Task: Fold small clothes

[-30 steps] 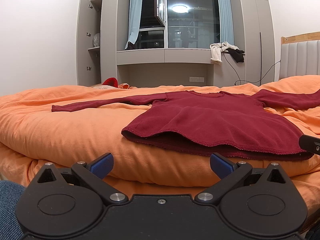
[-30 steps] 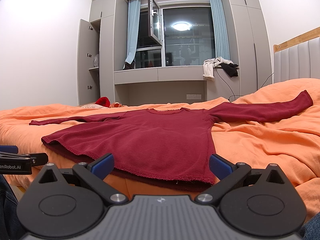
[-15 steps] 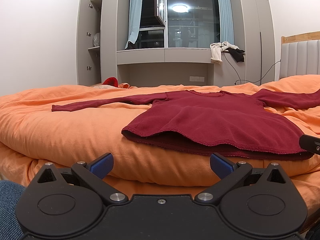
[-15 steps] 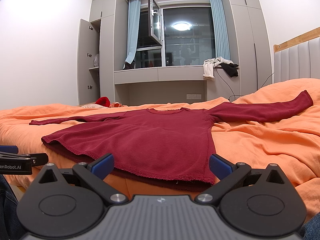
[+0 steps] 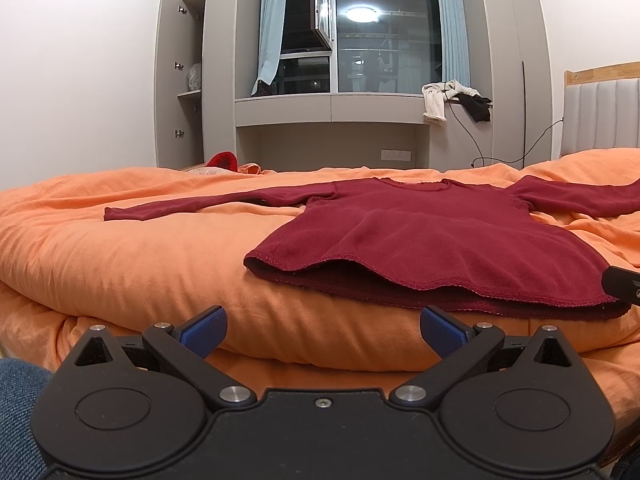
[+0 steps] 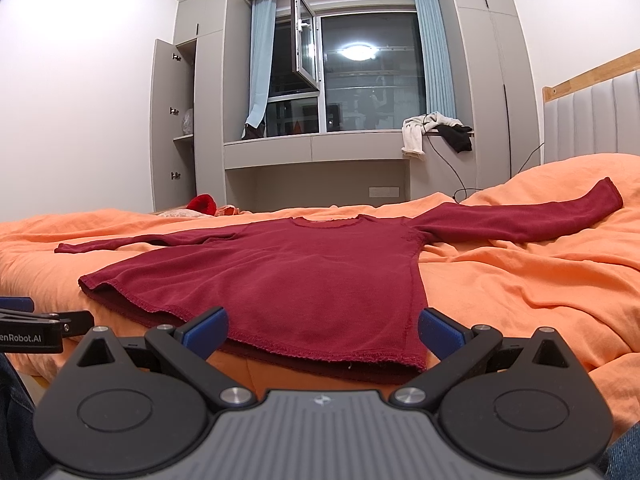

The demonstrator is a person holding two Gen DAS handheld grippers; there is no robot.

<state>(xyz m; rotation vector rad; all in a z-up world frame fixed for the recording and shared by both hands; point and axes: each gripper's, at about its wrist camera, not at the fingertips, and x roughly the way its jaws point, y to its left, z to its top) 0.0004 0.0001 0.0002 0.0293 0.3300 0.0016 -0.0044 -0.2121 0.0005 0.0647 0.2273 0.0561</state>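
Jaws wide apart and empty on both: left gripper (image 5: pixel 322 330) and right gripper (image 6: pixel 322 330) hover short of the bed (image 5: pixel 120 256). Dark red long-sleeve top (image 6: pixel 288 268) lies flat on the orange duvet, hem toward the grippers, neckline toward the window (image 6: pixel 360 76), sleeves spread left-right so its long axis runs crosswise. No change versus half a second ago.
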